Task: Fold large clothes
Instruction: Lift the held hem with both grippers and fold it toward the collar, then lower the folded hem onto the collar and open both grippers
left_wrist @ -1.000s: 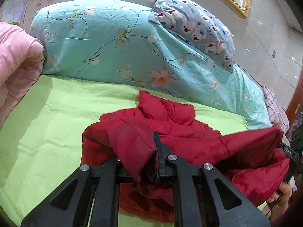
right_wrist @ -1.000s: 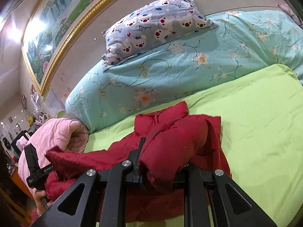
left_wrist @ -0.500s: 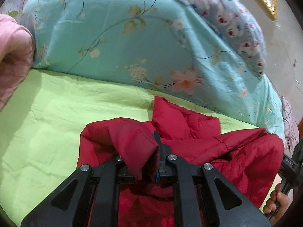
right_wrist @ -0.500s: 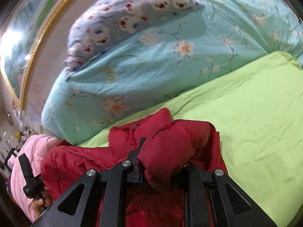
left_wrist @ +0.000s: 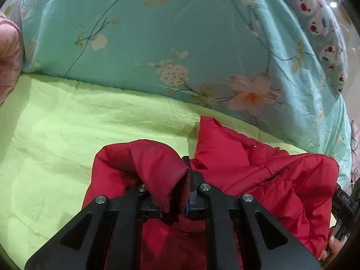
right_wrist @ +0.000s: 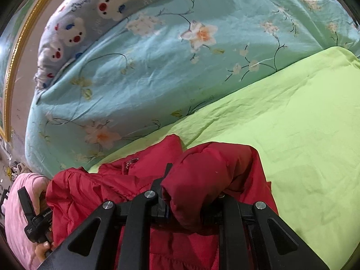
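A red padded jacket [left_wrist: 258,168] lies bunched on the lime green bed sheet [left_wrist: 67,135]. My left gripper [left_wrist: 173,193] is shut on a fold of the jacket that drapes over its fingers. In the right wrist view the jacket [right_wrist: 101,186] spreads to the left, its zipper pull near the collar. My right gripper [right_wrist: 191,200] is shut on another thick fold of the jacket. Each hand-held gripper shows at the edge of the other's view: the right one [left_wrist: 344,204] and the left one [right_wrist: 36,218].
A large turquoise floral duvet [left_wrist: 168,45] is piled along the far side of the bed. A grey pillow with bear print [right_wrist: 90,15] rests on it. A pink quilt [left_wrist: 9,51] lies at the left. A gold picture frame [right_wrist: 13,67] hangs on the wall.
Both grippers have carried their jacket folds forward towards the floral duvet, which now fills more of both views. Both stay shut on the jacket.
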Motion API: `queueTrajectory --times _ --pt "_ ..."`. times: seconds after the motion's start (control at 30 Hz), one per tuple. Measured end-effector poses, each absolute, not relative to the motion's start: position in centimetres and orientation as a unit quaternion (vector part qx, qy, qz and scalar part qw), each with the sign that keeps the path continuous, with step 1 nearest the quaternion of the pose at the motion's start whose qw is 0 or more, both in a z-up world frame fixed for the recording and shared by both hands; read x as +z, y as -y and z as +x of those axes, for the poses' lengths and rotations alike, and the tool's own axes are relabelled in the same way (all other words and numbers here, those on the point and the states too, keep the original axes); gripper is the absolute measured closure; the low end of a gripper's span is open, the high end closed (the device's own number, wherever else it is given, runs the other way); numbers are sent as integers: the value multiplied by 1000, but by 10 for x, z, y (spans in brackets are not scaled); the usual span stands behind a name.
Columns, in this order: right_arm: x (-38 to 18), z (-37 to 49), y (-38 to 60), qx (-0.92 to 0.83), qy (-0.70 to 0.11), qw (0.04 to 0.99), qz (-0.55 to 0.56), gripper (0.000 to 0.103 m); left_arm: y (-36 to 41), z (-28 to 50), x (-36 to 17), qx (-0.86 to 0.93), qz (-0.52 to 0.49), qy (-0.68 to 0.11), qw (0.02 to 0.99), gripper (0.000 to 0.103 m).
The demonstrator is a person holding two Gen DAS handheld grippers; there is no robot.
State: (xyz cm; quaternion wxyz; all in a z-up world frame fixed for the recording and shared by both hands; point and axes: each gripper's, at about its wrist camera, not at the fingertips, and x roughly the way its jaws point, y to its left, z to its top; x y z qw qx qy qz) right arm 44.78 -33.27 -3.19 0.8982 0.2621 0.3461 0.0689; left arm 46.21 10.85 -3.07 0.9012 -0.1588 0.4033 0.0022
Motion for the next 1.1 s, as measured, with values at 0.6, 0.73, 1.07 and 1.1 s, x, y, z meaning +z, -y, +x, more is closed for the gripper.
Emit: queueTrajectory --times 0.6,0.73,1.07,1.1 --pt "-75 503 308 7 -387 899 205 88 -132 451 -18 -21 -216 -389 895 74" --pt "-79 506 313 6 -390 893 226 87 -134 421 0 -29 -219 -364 905 64" --pt "-59 490 330 39 -384 881 272 68 -82 372 6 -146 -187 -379 894 64" --pt "-55 486 331 41 -379 883 273 65 -77 367 6 -155 -186 -379 893 64"
